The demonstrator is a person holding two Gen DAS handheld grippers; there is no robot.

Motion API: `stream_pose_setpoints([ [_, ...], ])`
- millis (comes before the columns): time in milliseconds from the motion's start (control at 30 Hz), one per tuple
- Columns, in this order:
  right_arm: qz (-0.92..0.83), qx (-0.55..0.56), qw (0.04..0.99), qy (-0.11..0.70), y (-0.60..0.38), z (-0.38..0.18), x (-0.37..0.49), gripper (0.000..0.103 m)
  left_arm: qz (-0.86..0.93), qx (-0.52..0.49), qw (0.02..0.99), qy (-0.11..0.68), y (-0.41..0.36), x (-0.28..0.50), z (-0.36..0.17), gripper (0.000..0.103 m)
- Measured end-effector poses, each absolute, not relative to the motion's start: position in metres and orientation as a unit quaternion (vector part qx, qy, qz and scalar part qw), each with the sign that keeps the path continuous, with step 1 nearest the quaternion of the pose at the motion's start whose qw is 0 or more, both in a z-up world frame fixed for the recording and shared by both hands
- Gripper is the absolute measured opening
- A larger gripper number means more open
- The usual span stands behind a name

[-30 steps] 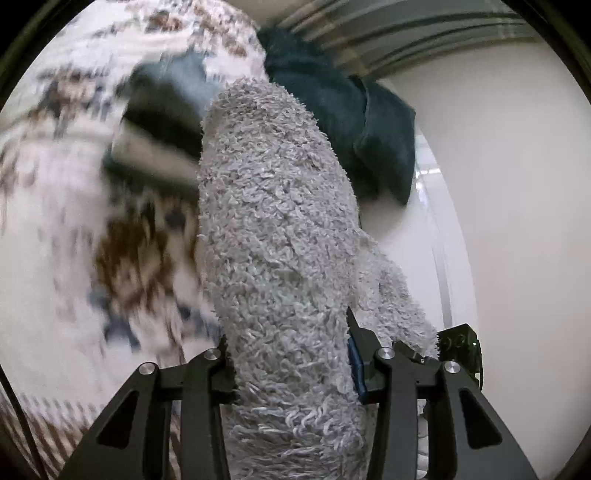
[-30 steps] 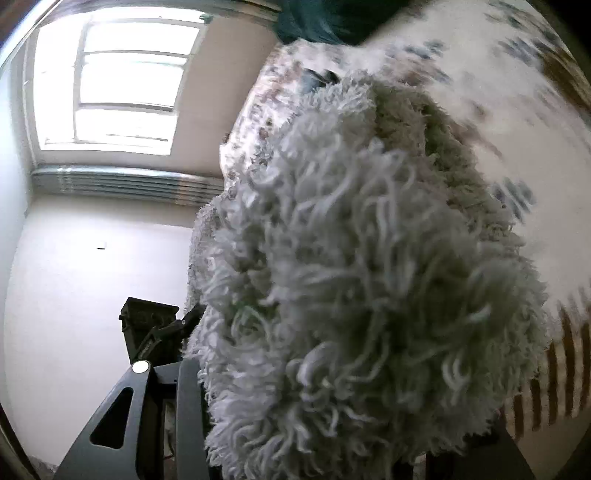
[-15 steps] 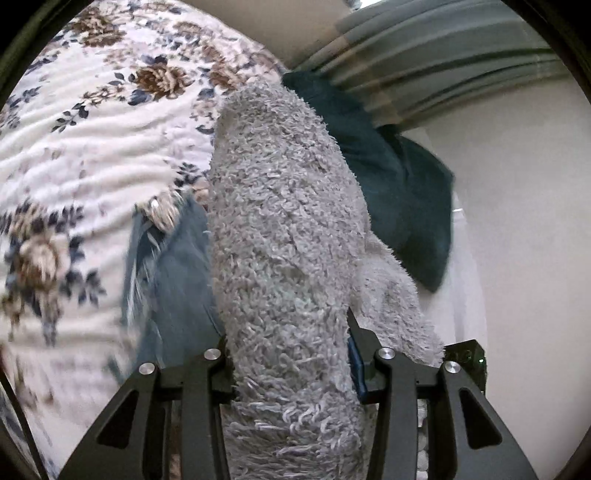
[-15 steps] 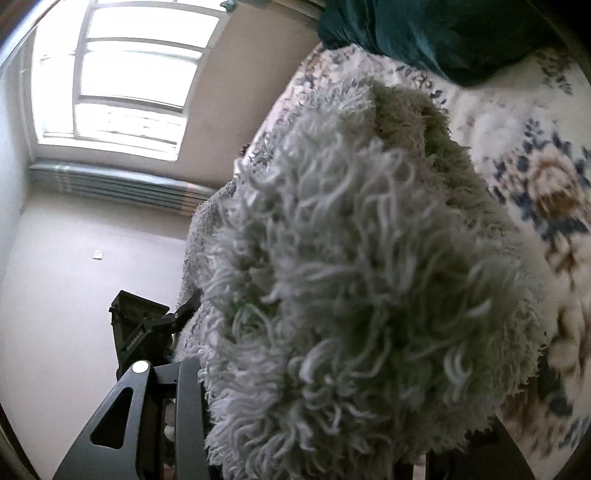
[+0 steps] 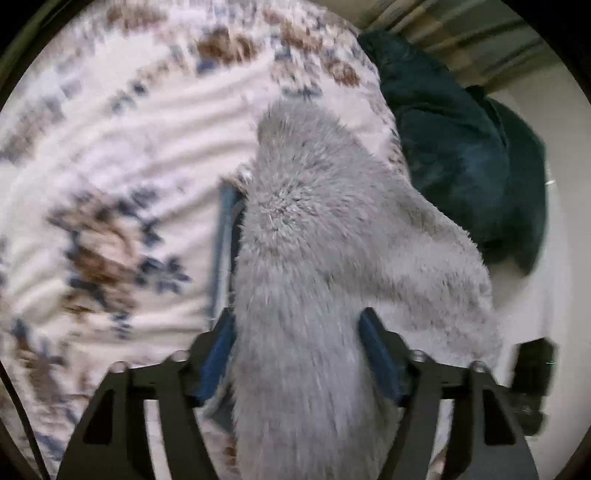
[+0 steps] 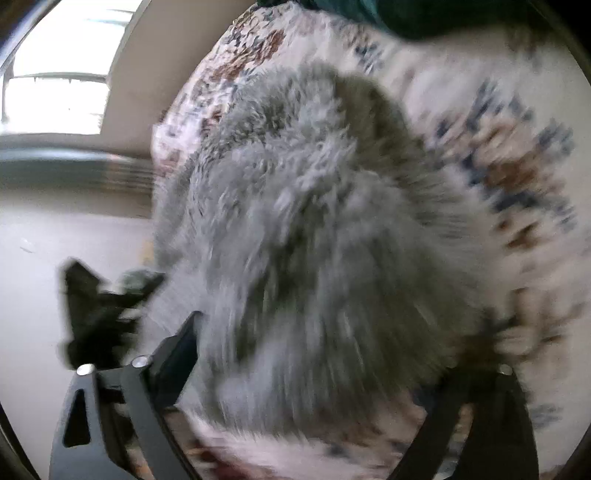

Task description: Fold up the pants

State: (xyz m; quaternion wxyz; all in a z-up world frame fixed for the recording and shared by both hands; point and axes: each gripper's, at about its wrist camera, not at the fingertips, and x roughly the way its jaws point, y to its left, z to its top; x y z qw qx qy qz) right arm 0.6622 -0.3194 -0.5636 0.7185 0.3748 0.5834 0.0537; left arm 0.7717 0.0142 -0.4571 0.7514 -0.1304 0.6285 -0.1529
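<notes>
Left wrist cam sits behind the left claw (image 5: pixel 297 354), looks forward along the fingers and down onto the bed (image 5: pixel 122 177), very close to the grey fleece pants (image 5: pixel 317 258), which fill mid-frame. Dark teal bedding (image 5: pixel 461 158) and pale floor on its right edge. Right wrist cam sits behind the right claw (image 6: pixel 317 373), same close range, pants (image 6: pixel 314 229) filling centre, bed (image 6: pixel 517 229) to the right, window (image 6: pixel 55 96) and wall to the left. Both views share pants, floral bedspread, teal bedding (image 6: pixel 388 14). Each sees the other claw at its edge. Both motion-blurred.
</notes>
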Motion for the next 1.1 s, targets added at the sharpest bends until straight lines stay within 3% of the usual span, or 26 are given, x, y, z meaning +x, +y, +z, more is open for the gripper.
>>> stream_pose_setpoints([
  [67,0.027,0.309,0.746,0.590,-0.315,-0.537,0.653,0.097,-0.148,-0.091,0.777,0.606,0.007,0.758,-0.434,0.082],
  [100,0.011,0.273,0.758,0.592,-0.310,-0.521,0.649,0.097,-0.142,-0.072,0.785,0.598,0.004,0.751,-0.425,0.095],
  [133,-0.005,0.242,0.769,0.591,-0.307,-0.508,0.644,0.097,-0.134,-0.055,0.795,0.590,0.001,0.745,-0.418,0.099],
  [267,-0.058,0.141,0.795,0.588,-0.290,-0.464,0.640,0.097,-0.106,0.000,0.817,0.566,-0.012,0.724,-0.397,0.101],
  [467,-0.101,0.072,0.816,0.564,-0.269,-0.389,0.624,0.098,-0.081,0.032,0.835,0.544,-0.018,0.681,-0.367,0.101],
  [1100,-0.110,0.034,0.873,0.475,-0.216,-0.217,0.492,0.098,-0.083,0.035,0.887,0.453,-0.008,0.531,-0.233,0.101],
])
